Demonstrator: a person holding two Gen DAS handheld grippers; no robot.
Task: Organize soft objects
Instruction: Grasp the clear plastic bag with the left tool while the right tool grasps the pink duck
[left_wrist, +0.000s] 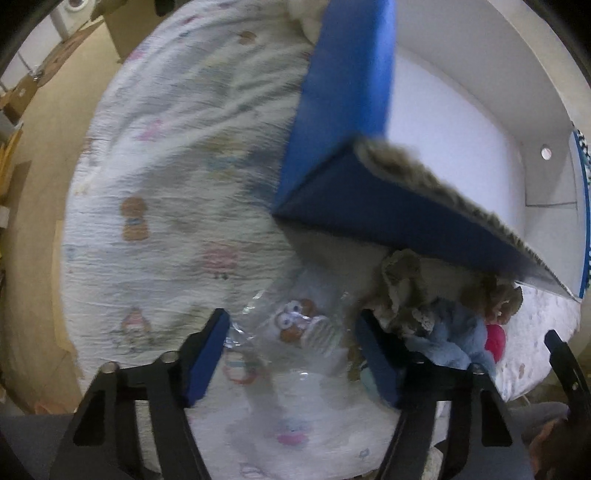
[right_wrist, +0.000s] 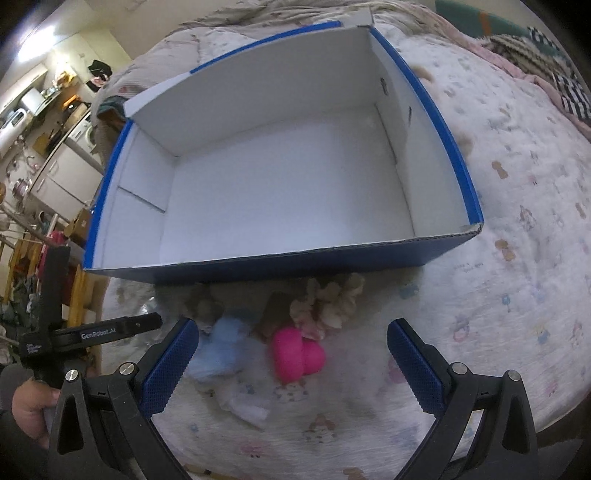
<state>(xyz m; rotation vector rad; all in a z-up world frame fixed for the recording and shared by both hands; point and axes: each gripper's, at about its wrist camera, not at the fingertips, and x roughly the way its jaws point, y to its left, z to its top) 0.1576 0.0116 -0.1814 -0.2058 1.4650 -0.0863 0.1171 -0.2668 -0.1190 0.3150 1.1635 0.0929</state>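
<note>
A blue cardboard box (right_wrist: 469, 192) with a white inside stands open and empty on the bed; its corner shows in the left wrist view (left_wrist: 332, 110). In front of it lies a pile of soft things: a pink heart-shaped toy (right_wrist: 295, 354), a light blue plush (right_wrist: 221, 354), a beige frilly plush (right_wrist: 332, 302) and a white cloth (right_wrist: 247, 406). My right gripper (right_wrist: 291, 363) is open just above the pile. My left gripper (left_wrist: 291, 354) is open over a clear bag with an owl toy (left_wrist: 299, 321), left of the light blue plush (left_wrist: 454, 332).
The bed has a white sheet (left_wrist: 166, 184) with a cartoon print. Patterned blankets (right_wrist: 546, 62) lie at the far right. A kitchen area with appliances (right_wrist: 55, 147) is beyond the bed's left edge. Cardboard lies on the floor (left_wrist: 44, 74).
</note>
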